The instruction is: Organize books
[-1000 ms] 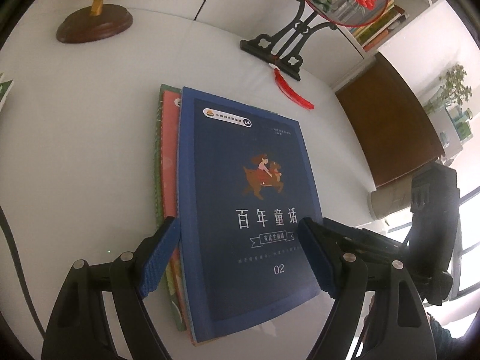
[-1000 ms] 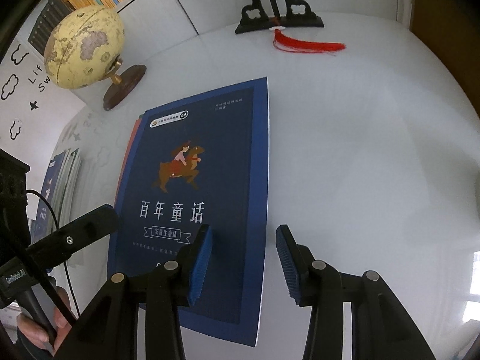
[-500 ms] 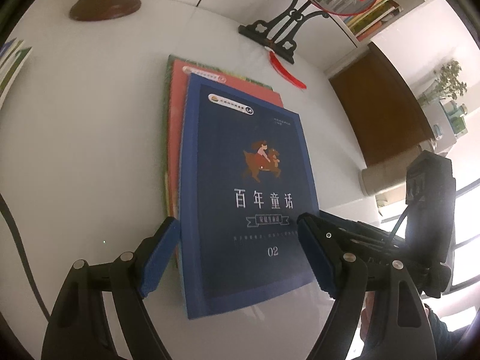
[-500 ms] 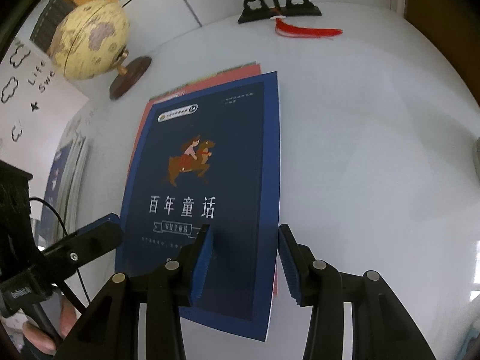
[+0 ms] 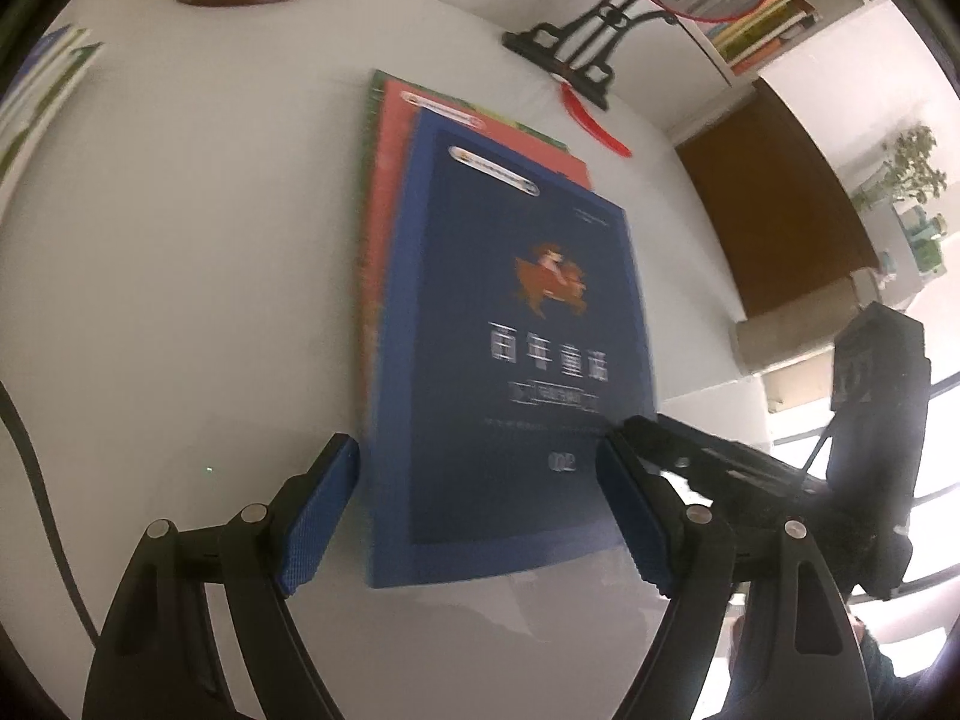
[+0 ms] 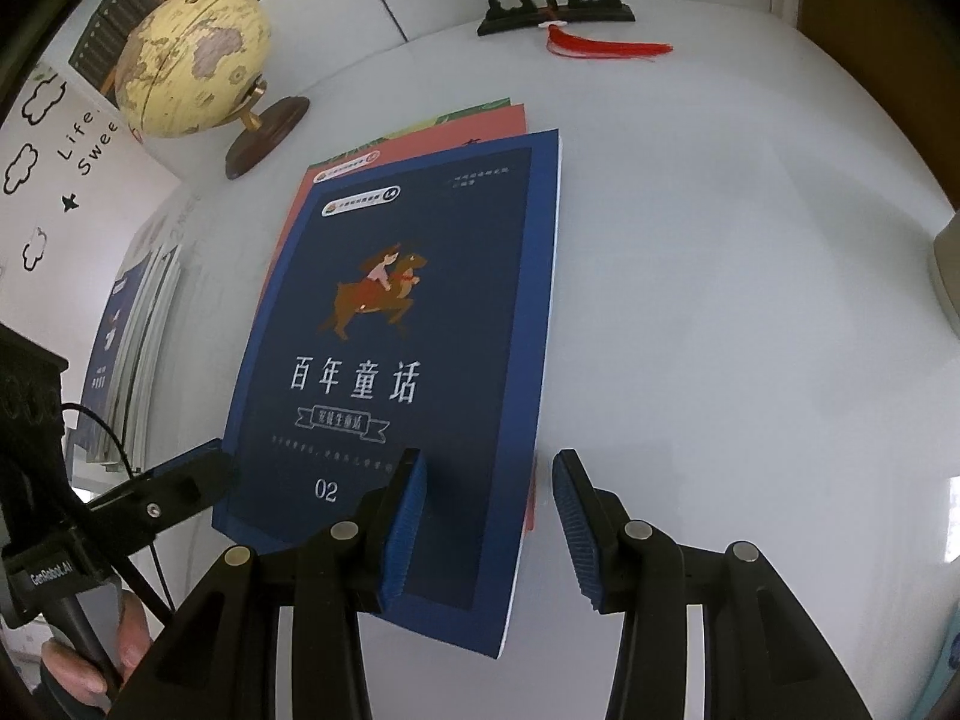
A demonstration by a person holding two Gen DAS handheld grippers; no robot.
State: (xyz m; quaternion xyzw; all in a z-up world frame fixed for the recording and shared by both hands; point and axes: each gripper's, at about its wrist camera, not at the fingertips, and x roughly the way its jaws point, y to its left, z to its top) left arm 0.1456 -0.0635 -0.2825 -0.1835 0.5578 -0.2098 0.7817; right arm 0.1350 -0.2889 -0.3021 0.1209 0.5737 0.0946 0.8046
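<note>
Books stacked flat on white table (image 6: pixel 750 300), both grippers spread at the near edge.

Blue book (image 6: pixel 414 324) lies on top of a red book (image 5: pixel 390 180) and a green book (image 5: pixel 371 120); the lower two project beyond its far and left edges. Left gripper (image 5: pixel 480 516) is spread wide, its blue pads flanking the near end of the blue book; contact with the book cannot be determined. Right gripper (image 6: pixel 489 519) is parted, its left pad over the cover near the right corner and its right pad over bare table; nothing is clamped. Globe (image 6: pixel 192 60) and black ornament stand (image 6: pixel 555 0) with red tassel (image 6: pixel 606 48) stand beyond the stack. More books (image 6: pixel 129 354) lie at the table's left edge.
</note>
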